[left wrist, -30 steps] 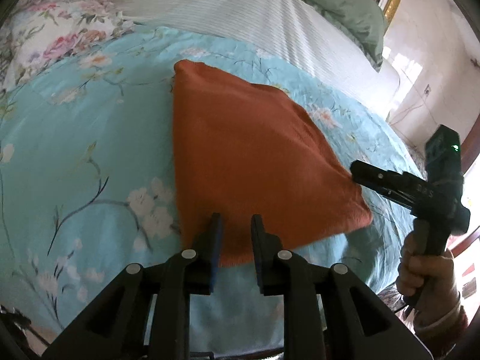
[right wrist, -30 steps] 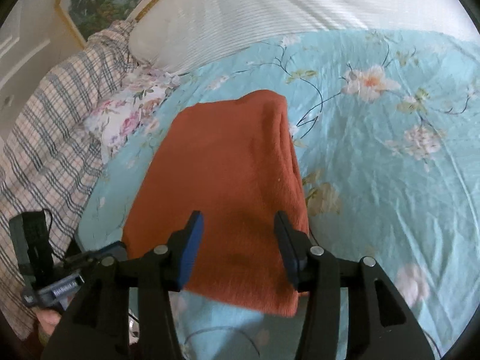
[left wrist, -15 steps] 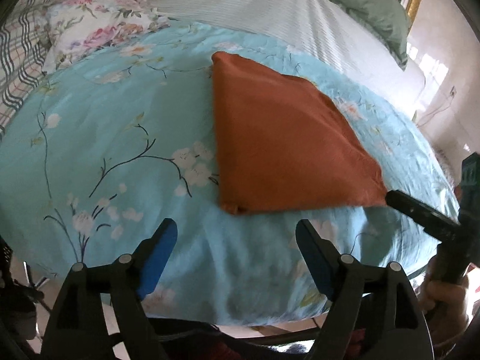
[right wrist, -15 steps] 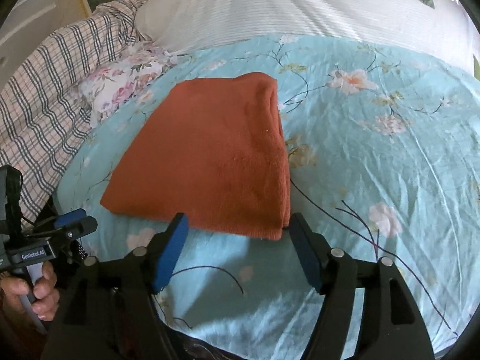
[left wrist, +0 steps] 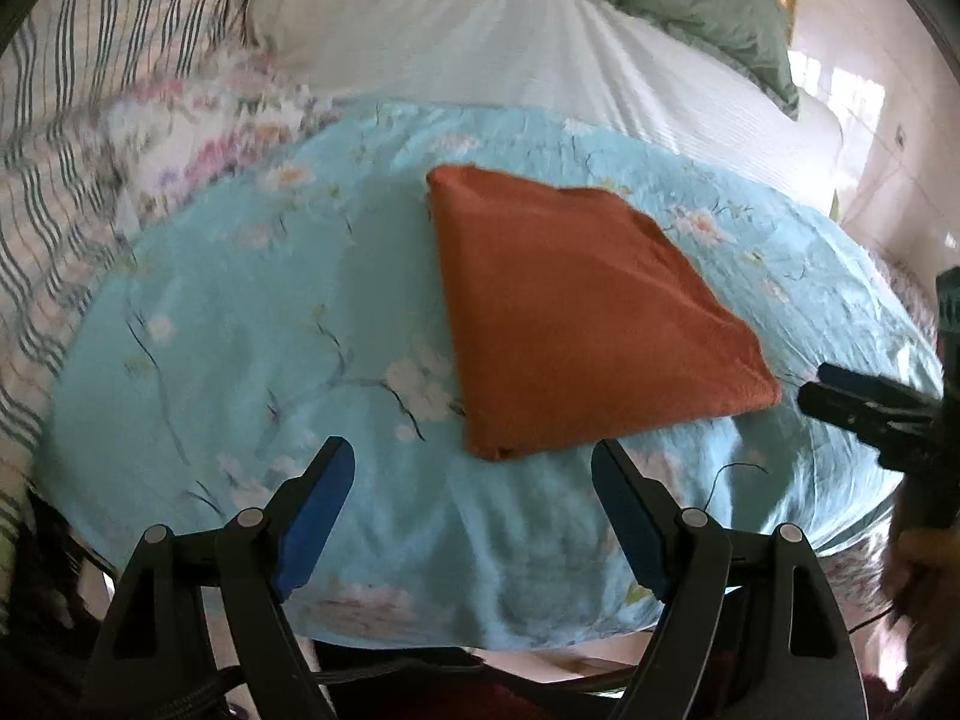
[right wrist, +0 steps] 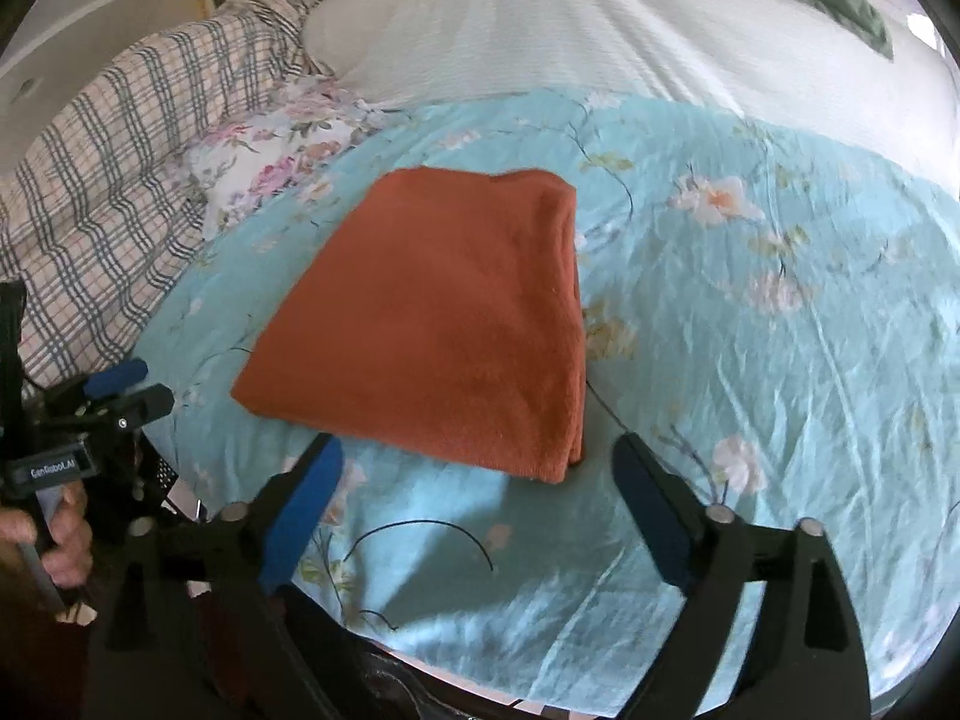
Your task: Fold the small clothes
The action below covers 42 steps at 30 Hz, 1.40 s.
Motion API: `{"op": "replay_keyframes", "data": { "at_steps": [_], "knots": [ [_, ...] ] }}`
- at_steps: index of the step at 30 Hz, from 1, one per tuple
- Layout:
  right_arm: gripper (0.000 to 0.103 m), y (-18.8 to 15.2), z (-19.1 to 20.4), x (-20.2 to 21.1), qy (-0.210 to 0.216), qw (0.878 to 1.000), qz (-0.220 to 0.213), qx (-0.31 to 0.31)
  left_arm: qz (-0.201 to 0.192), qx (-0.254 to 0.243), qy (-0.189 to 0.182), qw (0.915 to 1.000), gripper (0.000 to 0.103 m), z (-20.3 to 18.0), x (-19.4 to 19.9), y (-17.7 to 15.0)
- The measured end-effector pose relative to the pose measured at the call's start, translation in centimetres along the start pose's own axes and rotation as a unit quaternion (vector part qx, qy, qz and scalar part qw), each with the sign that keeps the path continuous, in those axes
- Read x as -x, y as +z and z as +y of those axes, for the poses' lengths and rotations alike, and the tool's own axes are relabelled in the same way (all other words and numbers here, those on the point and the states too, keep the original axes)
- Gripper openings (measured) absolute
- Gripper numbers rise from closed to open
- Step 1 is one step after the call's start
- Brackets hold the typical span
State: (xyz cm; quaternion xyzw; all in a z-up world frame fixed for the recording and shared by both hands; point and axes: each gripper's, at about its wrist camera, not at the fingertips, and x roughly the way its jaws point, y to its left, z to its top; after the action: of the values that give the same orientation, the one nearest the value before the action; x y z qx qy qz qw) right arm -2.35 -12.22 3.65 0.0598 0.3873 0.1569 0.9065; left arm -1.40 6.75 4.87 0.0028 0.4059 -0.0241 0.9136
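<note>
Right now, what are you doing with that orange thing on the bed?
A person is folding small clothes with a claw in each hand. The orange cloth lies folded flat on the blue flowered bedspread. The left claw and the right claw have just been opening, with nothing between their jaws. Neither touches the cloth.

One piece of writing can be read, at the lower left of the right wrist view: a small grey label [right wrist: 53,470] on the body of the left gripper [right wrist: 129,390], with white letters that look like "GenRobot.AI" (the middle letters are soft, so the spelling is not quite certain). A hand [right wrist: 57,540] grips the handle just below it. The left wrist view carries no legible text, and the bedding has floral and plaid patterns only.
</note>
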Motion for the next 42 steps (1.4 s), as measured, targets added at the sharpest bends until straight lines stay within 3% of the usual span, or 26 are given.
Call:
{"op": "replay_keyframes", "data": {
  "at_steps": [5,9,17,27,42],
  "knots": [
    [0.102,0.3,0.2,-0.1,0.002,1.000,0.006,0.012,-0.003,-0.029,0.033,0.9990,0.091,-0.3,0.4,0.7],
    [0.102,-0.3,-0.1,-1.9,0.010,0.999,0.030,0.003,0.024,-0.047,0.064,0.9966,0.092,-0.9,-1.7,0.1],
    [0.102,-0.2,0.1,-3.7,0.018,0.999,0.050,0.006,0.059,-0.032,0.066,0.9956,0.092,-0.7,-4.2,0.3],
    [0.102,1.6,0.6,-4.5,0.024,0.998,0.049,0.027,0.050,-0.046,0.089,0.9937,0.092,-1.2,-5.0,2.6],
    [0.102,3.0,0.6,-6.1,0.029,0.998,0.055,0.031,0.041,-0.053,0.089,0.9938,0.092,-1.5,-5.8,4.3]
  ]
}}
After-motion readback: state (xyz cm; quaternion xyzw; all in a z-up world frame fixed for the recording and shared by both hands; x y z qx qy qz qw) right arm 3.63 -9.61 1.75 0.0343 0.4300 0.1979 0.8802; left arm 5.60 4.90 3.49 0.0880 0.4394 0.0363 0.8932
